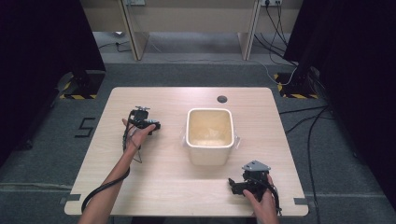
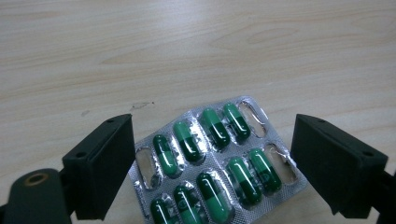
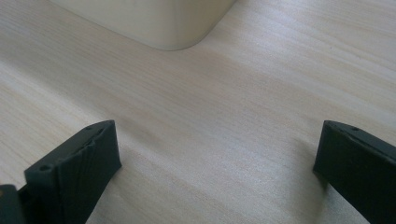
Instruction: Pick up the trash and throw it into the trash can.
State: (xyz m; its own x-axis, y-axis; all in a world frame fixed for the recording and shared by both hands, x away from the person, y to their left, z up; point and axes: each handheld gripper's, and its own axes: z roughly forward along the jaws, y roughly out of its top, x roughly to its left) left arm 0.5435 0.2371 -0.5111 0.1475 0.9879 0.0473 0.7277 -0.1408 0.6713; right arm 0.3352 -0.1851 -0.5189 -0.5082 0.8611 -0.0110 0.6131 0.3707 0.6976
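Note:
A silver blister pack (image 2: 215,163) of green capsules lies between the two black jaws of my left gripper (image 2: 212,120), slightly tilted over the wooden table. Its side edges come close to both pads, and I see no pad pressing on it, so the jaws stand wide open. From above, a hand holds this left gripper (image 1: 150,125) to the left of a cream square container (image 1: 210,156). My right gripper (image 1: 235,185) rests near the table's front right, and its jaws (image 3: 219,126) stand open over bare wood with nothing between them.
The cream container (image 3: 154,23) stands at the table's middle, its corner just ahead of the right gripper. A small dark round hole (image 1: 222,99) sits near the table's (image 1: 163,186) far edge. Cables run over the grey floor to the right.

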